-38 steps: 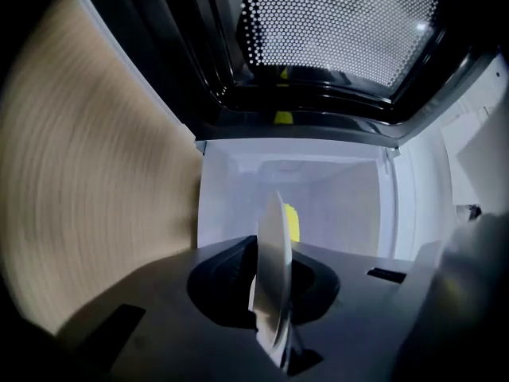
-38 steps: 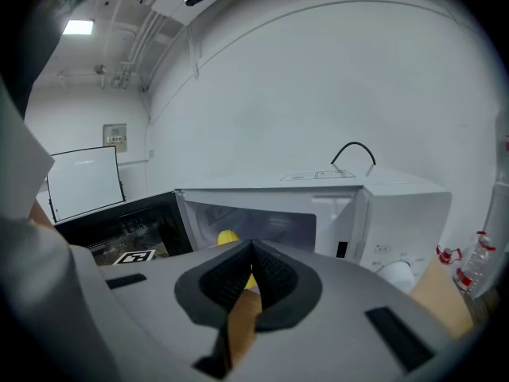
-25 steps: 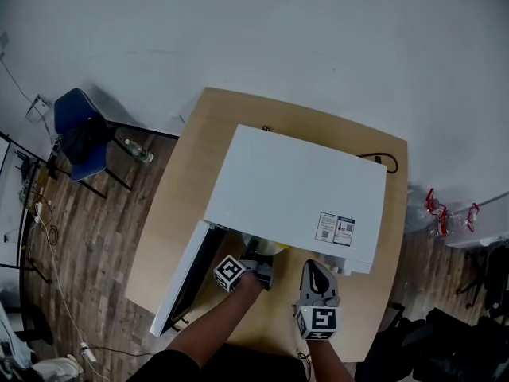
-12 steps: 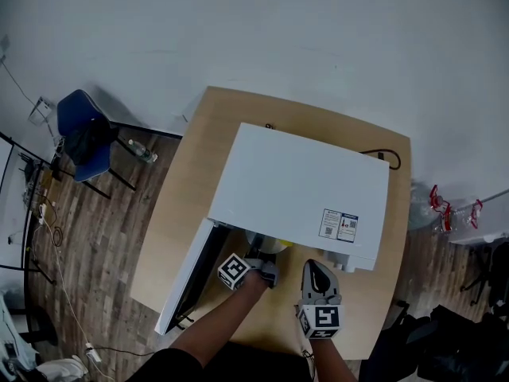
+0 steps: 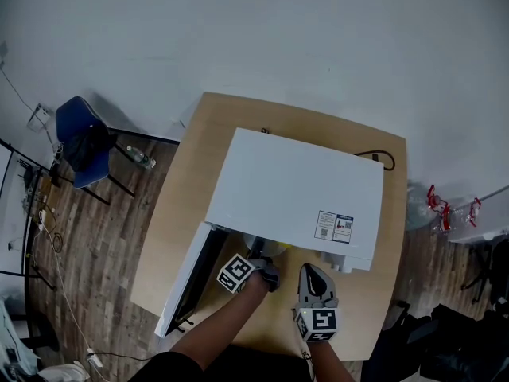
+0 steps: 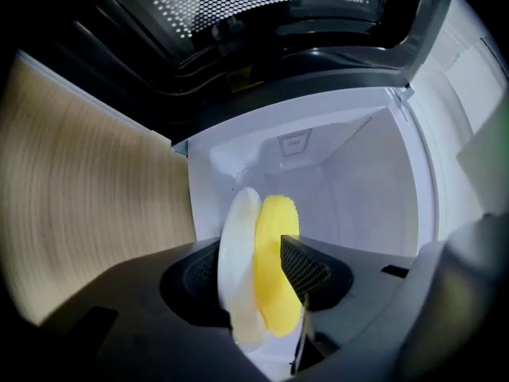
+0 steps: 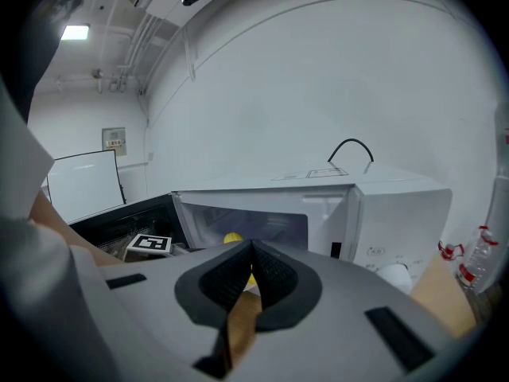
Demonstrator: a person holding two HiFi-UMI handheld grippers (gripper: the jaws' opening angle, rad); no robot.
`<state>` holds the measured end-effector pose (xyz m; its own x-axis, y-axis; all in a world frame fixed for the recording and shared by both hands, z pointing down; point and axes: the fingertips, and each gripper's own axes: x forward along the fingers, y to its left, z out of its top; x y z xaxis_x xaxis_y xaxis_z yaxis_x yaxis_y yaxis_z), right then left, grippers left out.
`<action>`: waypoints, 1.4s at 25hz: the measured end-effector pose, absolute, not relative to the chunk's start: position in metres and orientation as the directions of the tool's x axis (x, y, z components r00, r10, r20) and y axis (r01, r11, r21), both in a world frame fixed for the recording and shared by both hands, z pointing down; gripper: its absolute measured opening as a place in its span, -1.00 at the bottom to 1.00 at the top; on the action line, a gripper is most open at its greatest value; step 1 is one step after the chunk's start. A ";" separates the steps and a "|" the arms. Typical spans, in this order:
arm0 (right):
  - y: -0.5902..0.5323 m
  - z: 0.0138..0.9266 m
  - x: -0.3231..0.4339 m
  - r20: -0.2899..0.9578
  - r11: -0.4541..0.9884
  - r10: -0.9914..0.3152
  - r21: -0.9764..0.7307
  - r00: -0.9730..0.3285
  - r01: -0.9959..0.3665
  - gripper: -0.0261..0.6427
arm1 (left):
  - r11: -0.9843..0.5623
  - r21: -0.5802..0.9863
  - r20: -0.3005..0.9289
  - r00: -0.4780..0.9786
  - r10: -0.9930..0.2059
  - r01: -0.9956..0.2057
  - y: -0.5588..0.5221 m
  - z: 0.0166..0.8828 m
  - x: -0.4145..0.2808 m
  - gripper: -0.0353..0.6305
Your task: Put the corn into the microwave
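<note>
A white microwave (image 5: 294, 189) stands on the wooden table (image 5: 171, 237), its door (image 5: 187, 281) swung open to the left. My left gripper (image 5: 261, 259) reaches into the opening. In the left gripper view a white plate (image 6: 237, 261) with yellow corn (image 6: 274, 269) on it sits between the jaws, inside the white cavity. The jaws of the left gripper (image 6: 250, 281) are opening and stand apart round the plate's rim. My right gripper (image 5: 316, 275) hangs in front of the microwave, shut on nothing (image 7: 253, 249). The corn (image 7: 232, 238) also shows past it.
A blue chair (image 5: 79, 138) and a bottle (image 5: 137, 156) are on the wooden floor at the left. A black cable (image 5: 380, 159) lies behind the microwave. Bottles (image 5: 437, 205) stand at the right. The microwave's control panel (image 7: 398, 245) faces my right gripper.
The left gripper's marker cube has rolled a little at the microwave's opening. Both grippers have otherwise kept their places.
</note>
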<state>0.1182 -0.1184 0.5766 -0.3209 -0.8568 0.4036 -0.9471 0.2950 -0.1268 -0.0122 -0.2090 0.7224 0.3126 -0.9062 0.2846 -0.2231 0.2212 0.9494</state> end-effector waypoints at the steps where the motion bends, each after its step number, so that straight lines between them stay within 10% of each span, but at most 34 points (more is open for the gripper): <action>1: -0.118 0.577 0.118 0.404 0.294 -0.857 -0.128 -0.321 -0.947 -0.74 | 0.229 0.944 0.297 0.312 -0.902 -0.238 -0.210 0.722 -0.012 -0.38; 35: -0.113 0.577 0.117 0.398 0.283 -0.859 -0.154 -0.322 -0.947 -0.74 | 0.308 0.901 0.402 0.323 -0.857 -0.306 -0.213 0.715 0.003 -0.02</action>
<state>0.1165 -0.1131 0.5775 -0.3217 -0.8593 0.3976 -0.9466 0.2830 -0.1542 0.0035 -0.2130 0.7151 0.3227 -0.8567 0.4023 -0.3064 0.3077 0.9008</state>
